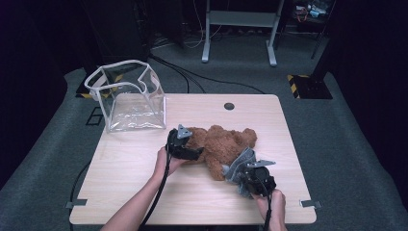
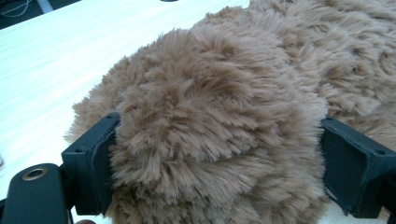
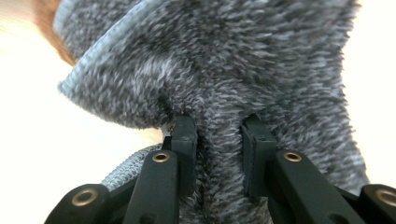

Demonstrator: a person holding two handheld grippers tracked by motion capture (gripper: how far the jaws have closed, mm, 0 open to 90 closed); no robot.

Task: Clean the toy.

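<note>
A brown plush teddy bear (image 1: pixel 222 143) lies on the wooden table (image 1: pixel 130 192), a little right of centre. My left gripper (image 1: pixel 196 154) comes at the bear's left end. In the left gripper view (image 2: pixel 217 168) its jaws stand wide, and both pads press into a rounded furry part of the bear (image 2: pixel 219 102). A grey fuzzy sock (image 1: pixel 240 163) sits at the bear's near end. My right gripper (image 1: pixel 243 177) is shut on a fold of that sock (image 3: pixel 224 60), with the fabric pinched between its jaws (image 3: pixel 219 140).
A clear plastic bag with white trim (image 1: pixel 130 98) stands open at the table's far left corner. A round cable hole (image 1: pixel 229 106) sits near the far edge. A desk frame (image 1: pixel 240 29) and cables lie on the floor beyond.
</note>
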